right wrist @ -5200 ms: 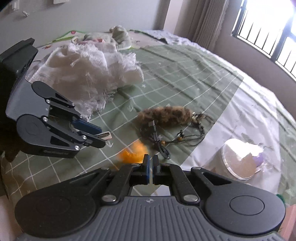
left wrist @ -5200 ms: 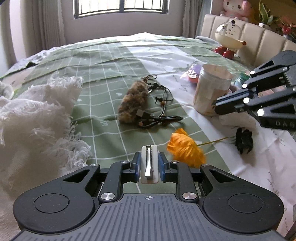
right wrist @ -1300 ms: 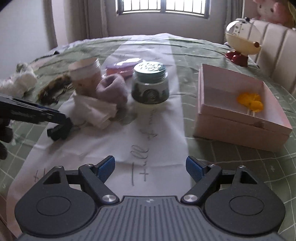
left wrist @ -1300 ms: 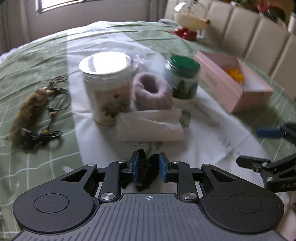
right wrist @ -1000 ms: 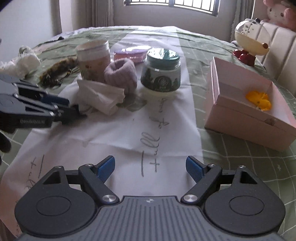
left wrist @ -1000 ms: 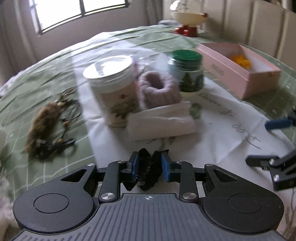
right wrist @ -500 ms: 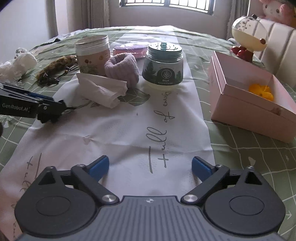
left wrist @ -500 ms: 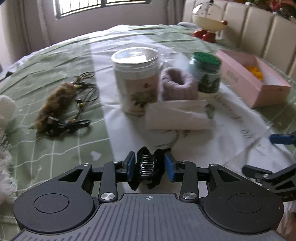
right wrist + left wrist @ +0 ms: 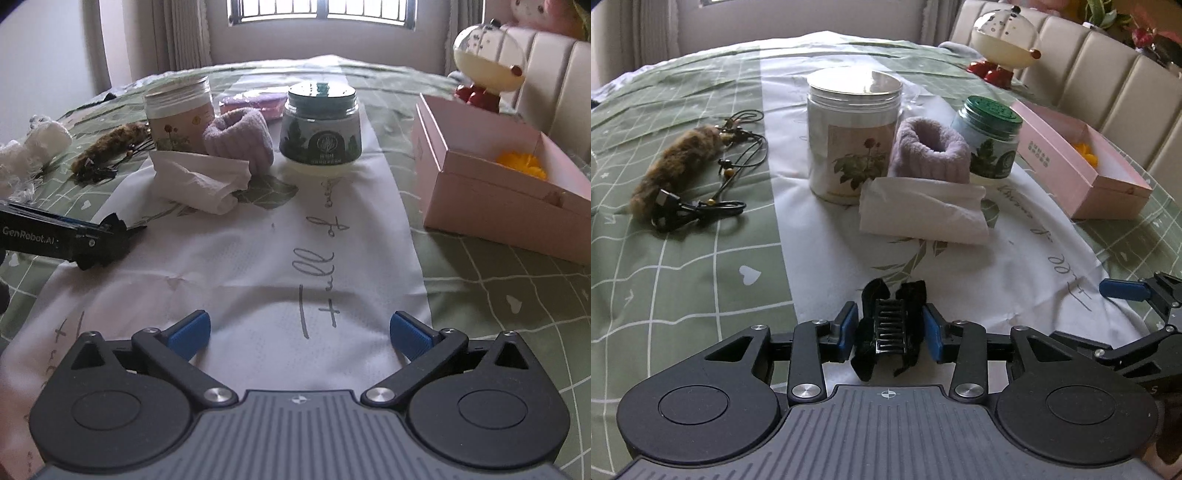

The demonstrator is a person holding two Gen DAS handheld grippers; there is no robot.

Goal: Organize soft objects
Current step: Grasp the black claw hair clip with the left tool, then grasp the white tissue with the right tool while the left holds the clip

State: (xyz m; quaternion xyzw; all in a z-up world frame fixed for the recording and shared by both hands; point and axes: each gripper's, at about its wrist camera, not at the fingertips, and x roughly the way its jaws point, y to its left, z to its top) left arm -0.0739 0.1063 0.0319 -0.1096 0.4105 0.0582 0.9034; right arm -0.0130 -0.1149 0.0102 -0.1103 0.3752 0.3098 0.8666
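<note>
Moved since earlier: orange flower (image 9: 521, 162) gone from the bedspread into the pink box (image 9: 491, 210); black hair clip (image 9: 892, 325) lifted off the white cloth runner (image 9: 280, 258) and carried between the left gripper's pads.
Left gripper (image 9: 891, 328): clenched on the black hair clip, blue pads pressing its two sides, held low over the near end of the runner.
Right gripper (image 9: 300, 328): released, jaws spread wide, nothing between them, hovering over the runner's lettering.
Done so far: one item boxed, namely the flower, lying in the far corner of the box.
In hand: hair clip, likely bound for the same box, well apart to the right.
Left to sort: purple fuzzy sock roll (image 9: 929, 151) beside the floral jar (image 9: 854, 134); crumpled white tissue (image 9: 923, 216) touching the roll's front; brown fur charm (image 9: 677, 168) with cords on the green bedspread (image 9: 683, 258); white fluffy fabric (image 9: 33, 151) at the far left.
Progress estimate: early, most soft items still out.
</note>
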